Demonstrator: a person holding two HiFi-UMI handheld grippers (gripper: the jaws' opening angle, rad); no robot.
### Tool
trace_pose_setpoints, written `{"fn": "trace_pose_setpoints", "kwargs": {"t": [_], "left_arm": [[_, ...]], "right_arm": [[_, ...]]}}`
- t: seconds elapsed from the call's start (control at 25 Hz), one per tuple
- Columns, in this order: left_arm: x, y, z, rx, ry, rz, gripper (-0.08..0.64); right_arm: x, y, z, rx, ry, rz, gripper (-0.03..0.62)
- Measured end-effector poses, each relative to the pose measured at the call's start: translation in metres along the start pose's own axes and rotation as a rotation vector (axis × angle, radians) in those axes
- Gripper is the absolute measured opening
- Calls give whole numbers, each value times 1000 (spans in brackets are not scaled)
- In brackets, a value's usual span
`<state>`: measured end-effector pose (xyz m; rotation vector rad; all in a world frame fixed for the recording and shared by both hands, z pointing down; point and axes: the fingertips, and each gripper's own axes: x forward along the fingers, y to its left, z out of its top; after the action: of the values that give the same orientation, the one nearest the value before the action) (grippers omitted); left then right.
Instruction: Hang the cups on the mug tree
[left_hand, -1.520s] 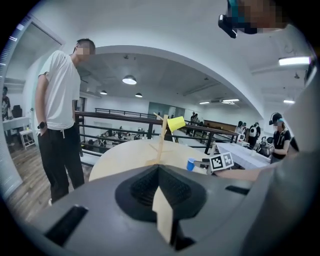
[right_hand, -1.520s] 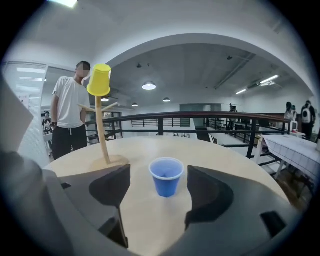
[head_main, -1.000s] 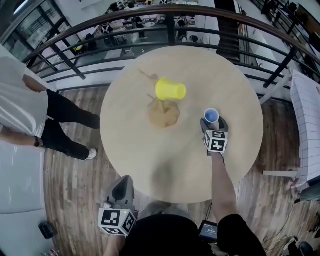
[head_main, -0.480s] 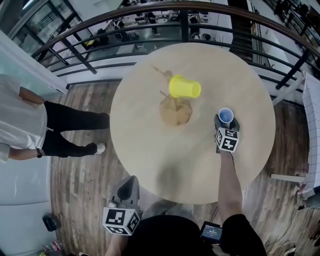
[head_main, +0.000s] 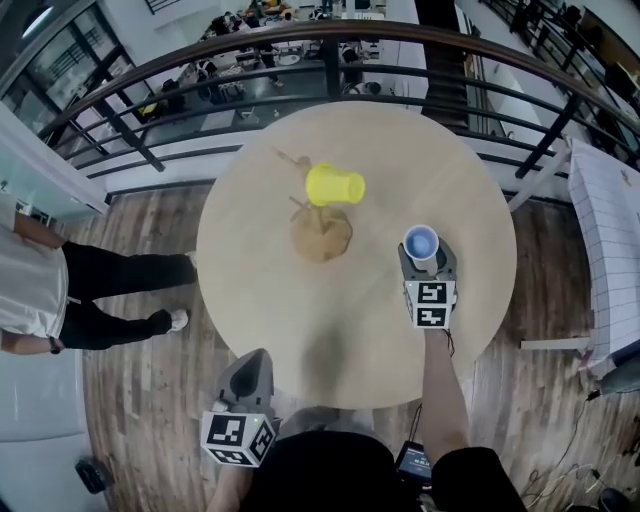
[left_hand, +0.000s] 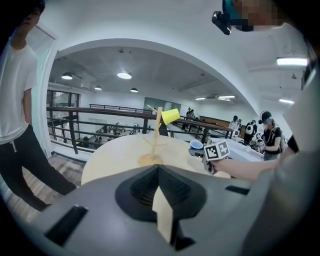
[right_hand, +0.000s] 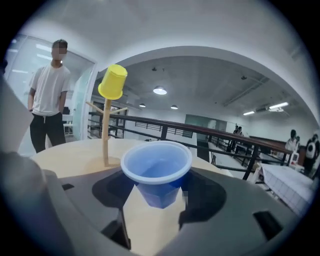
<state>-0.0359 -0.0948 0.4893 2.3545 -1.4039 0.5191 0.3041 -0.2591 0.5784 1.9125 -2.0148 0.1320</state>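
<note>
Your right hand-held gripper (right_hand: 157, 200) has just been closing its jaws, and they now grip the blue cup (right_hand: 156, 167) low on its body, one pad on either side. The cup stands upright with its mouth up and looks empty inside. From the head view you hold it over the right part of the round worktop (head_main: 350, 330), well apart from the mug tree (head_main: 321, 234).

Your left hand-held gripper (left_hand: 160, 200) has its jaws closed together with nothing between them. It hangs just off the near edge of the worktop, pointing towards the tree, and touches neither cup.

The tree stands upright on its round wooden base, a little beyond the middle of the worktop. The yellow cup (head_main: 334, 186) already hangs tilted on one of its upper pegs. Other bare pegs stick out lower down the trunk. The blue cup is on no peg yet.

A person (head_main: 40, 290) in a white shirt and dark trousers stands on the wooden floor to your left, clear of the worktop. A dark railing (head_main: 200, 75) curves round the far side.
</note>
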Motion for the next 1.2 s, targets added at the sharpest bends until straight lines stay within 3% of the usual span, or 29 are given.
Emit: {"fn": "trace_pose_setpoints", "kwargs": {"t": [0.44, 0.68, 1.2], "left_arm": [[9, -8, 14, -26, -65, -98, 2], [16, -12, 19, -43, -84, -141, 2], [22, -2, 19, -112, -123, -159, 2]], "right_arm": [[-76, -5, 16, -407, 145, -217, 298], [-92, -17, 20, -514, 256, -353, 296], [-62, -8, 9, -985, 576, -322, 296]]}}
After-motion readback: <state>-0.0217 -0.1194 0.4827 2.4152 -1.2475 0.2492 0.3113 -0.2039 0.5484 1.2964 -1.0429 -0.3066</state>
